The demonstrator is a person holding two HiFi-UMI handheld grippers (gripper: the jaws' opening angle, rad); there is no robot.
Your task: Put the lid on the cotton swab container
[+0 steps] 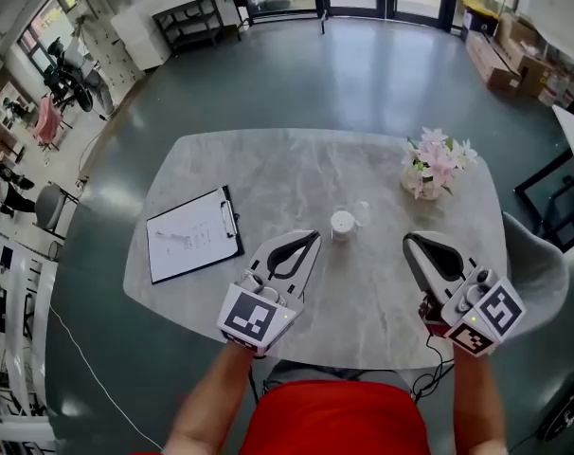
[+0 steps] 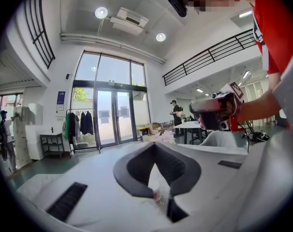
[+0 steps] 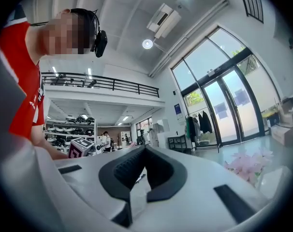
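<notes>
The small round cotton swab container [image 1: 342, 224] stands near the middle of the grey marble table [image 1: 268, 164]. A small clear piece [image 1: 363, 207], seemingly the lid, lies just behind it to the right. My left gripper [image 1: 314, 236] hovers a little to the container's left with its jaws shut and empty. In the left gripper view [image 2: 155, 145] the container [image 2: 154, 190] shows low between the jaw arms. The right gripper [image 1: 409, 242] is to the container's right, also shut on nothing; its own view [image 3: 145, 149] shows the tips touching.
A clipboard with paper [image 1: 192, 233] lies at the table's left side. A vase of pink flowers [image 1: 437, 167] stands at the back right. A grey chair [image 1: 538, 263] sits by the right edge. Boxes and shelves stand further off on the floor.
</notes>
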